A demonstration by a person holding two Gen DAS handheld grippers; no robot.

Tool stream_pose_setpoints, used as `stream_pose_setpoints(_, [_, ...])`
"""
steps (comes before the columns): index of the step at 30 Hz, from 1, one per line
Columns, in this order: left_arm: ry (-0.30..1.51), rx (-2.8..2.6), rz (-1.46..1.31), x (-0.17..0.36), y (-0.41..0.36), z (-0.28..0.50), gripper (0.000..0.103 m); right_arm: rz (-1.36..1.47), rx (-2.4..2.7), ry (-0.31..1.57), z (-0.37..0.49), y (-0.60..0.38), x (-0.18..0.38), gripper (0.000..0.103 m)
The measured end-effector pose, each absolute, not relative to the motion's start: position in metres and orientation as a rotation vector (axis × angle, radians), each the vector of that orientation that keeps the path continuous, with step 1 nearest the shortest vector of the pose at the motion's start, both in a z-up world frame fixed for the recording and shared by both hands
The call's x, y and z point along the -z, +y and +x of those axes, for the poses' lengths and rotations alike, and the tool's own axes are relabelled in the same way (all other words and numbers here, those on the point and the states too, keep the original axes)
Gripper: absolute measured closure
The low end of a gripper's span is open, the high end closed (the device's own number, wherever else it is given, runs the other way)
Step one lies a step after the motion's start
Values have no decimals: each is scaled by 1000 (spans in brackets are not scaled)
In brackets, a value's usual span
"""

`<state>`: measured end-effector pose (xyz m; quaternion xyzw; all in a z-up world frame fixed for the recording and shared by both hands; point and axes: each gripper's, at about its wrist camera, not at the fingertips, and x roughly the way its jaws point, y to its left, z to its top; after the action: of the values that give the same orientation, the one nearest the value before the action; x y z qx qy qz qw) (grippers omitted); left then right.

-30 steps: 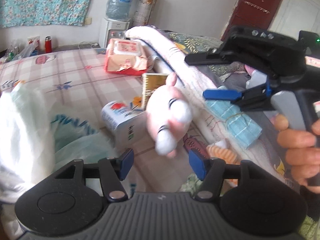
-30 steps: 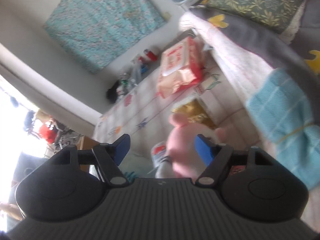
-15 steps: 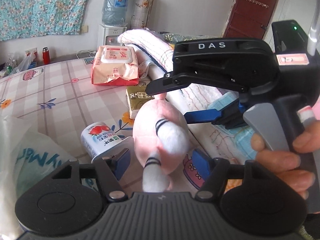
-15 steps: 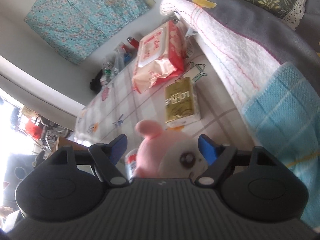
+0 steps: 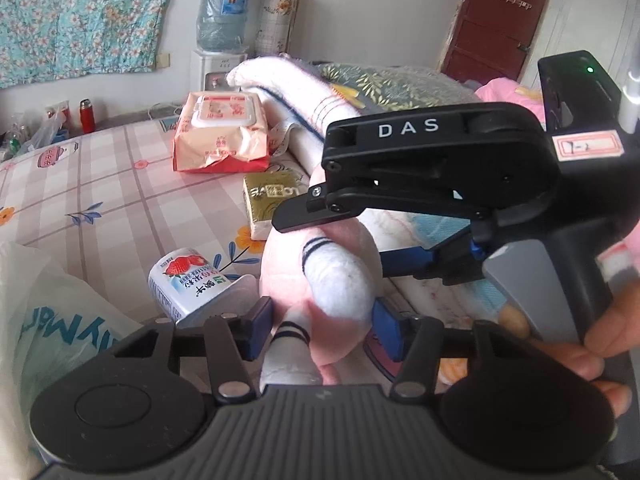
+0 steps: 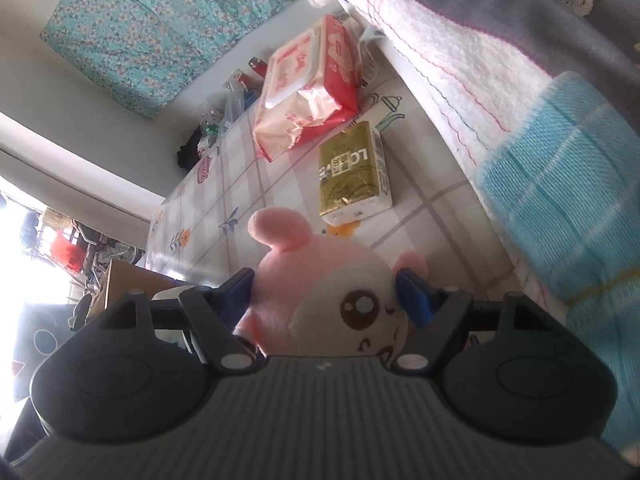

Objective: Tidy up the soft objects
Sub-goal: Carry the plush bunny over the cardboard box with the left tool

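A checked surface [image 5: 104,184] stretches left of a rolled white towel [image 6: 452,64] and a blue cloth [image 6: 568,184], with open room toward its far edge. A red wipes pack [image 5: 220,136], a gold tissue packet [image 6: 352,176] and a strawberry can [image 5: 188,284] lie on it. The pink plush toy [image 5: 320,280] is held between both claws, head toward the right claw [image 6: 325,288], which grips it by the head. The left claw [image 5: 324,328] has just been closing and presses its lower body.
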<state>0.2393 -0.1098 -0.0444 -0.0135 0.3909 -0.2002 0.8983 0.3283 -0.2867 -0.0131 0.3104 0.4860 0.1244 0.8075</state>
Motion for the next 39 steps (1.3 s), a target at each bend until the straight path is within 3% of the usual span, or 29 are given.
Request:
stream_pose_setpoints(12, [568,414,-51,-34,-69,185,48,513,-356,815,273,-247,-105,27])
stream_pose_setpoints(22, [426,190,-125,-79,33,132,48,349,-611,732,251,-116,-173,26])
stream_pose_setpoints(31, [476,-54,-272,-73,140,103,48,158,-862,842,243,43,-180,26])
stream_pose_setpoints(39, [652,-116,-546,-33,215,123,48,-27,-857,1000,241,144,-137,26])
